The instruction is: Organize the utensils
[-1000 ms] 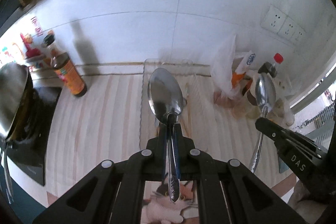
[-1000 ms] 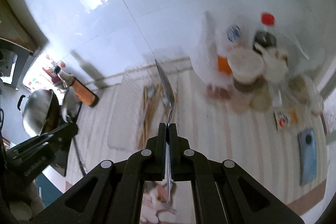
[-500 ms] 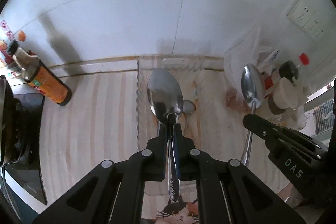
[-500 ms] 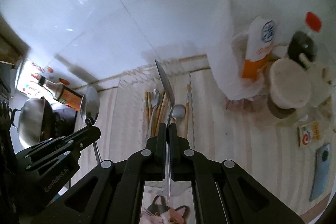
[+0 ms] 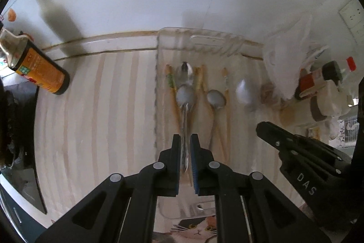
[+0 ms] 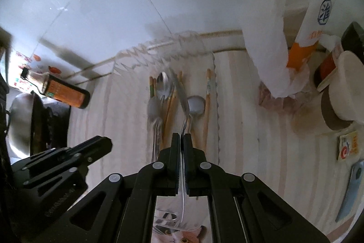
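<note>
A clear plastic tray (image 5: 159, 54) lies on the striped counter against the wall and holds spoons and wooden chopsticks (image 5: 173, 92). My left gripper (image 5: 186, 140) has its jaws slightly apart, and a steel spoon (image 5: 185, 97) lies in the tray between them, blurred. Another spoon (image 5: 216, 98) lies to its right. My right gripper (image 6: 182, 138) is shut on a steel spoon (image 6: 180, 90), held edge-on just above the tray (image 6: 213, 65). The right gripper also shows in the left wrist view (image 5: 295, 147), with its spoon's bowl (image 5: 244, 92) blurred.
An orange-labelled sauce bottle (image 5: 38, 70) stands left of the tray beside a stove with a steel wok (image 6: 19, 122). A white bag (image 6: 266, 33), bottles and containers (image 6: 343, 90) crowd the right. A phone (image 6: 351, 190) lies at the far right.
Both grippers have dropped down close over the tray. My left gripper has opened and its spoon now lies in the tray. My right gripper still holds its spoon.
</note>
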Demonstrator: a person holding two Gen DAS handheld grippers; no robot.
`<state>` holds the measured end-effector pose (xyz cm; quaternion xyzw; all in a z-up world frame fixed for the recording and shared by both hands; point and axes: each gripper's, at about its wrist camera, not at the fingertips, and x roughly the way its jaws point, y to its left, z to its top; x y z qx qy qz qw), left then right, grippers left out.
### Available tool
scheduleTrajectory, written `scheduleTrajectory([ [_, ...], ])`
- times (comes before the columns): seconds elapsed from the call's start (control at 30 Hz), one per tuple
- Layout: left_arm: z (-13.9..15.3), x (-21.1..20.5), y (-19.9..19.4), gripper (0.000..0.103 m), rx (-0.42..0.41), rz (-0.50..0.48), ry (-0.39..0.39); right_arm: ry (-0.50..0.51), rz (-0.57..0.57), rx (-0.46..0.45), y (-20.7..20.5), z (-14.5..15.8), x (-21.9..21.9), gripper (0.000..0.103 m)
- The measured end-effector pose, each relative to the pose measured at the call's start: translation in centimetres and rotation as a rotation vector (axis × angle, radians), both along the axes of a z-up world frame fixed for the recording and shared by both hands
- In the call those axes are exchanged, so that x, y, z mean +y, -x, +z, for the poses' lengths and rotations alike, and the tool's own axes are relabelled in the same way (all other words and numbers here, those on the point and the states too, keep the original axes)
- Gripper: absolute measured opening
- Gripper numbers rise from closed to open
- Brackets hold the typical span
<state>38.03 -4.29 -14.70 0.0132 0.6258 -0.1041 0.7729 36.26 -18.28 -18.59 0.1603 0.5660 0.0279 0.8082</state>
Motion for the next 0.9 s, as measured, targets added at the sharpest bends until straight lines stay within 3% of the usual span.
scheduleTrajectory([
  [0.1,0.2,0.6,0.3,0.012,-0.026,0.012,-0.037,0.033,-0.008,-0.003,0.1,0.1,0.0,0.031],
  [0.2,0.2,1.4,0.6,0.042,-0.056,0.030,-0.091,0.099,-0.011,-0.019,0.7,0.7,0.0,0.037],
  [0.23,0.3,1.8,0.8,0.059,-0.072,0.041,-0.108,0.124,-0.013,-0.023,1.0,0.9,0.0,0.040],
  [0.27,0.4,2.0,1.0,0.067,-0.086,0.047,-0.118,0.162,-0.014,-0.031,1.4,1.1,0.0,0.046],
  [0.33,0.5,2.6,1.5,0.073,-0.121,0.063,-0.144,0.215,-0.021,-0.042,2.1,1.4,0.0,0.060],
  [0.4,0.5,2.9,2.0,0.090,-0.140,0.071,-0.162,0.266,-0.028,-0.051,2.9,1.7,-0.2,0.079],
  [0.43,0.6,3.2,2.3,0.098,-0.149,0.077,-0.166,0.284,-0.031,-0.053,3.3,1.7,-0.3,0.082],
  [0.6,0.4,3.5,3.3,0.103,-0.171,0.074,-0.181,0.355,-0.048,-0.046,5.1,1.7,-0.7,0.100],
  [0.9,0.0,3.6,5.1,0.103,-0.166,0.053,-0.173,0.415,-0.105,-0.042,7.4,1.9,-1.2,0.103],
])
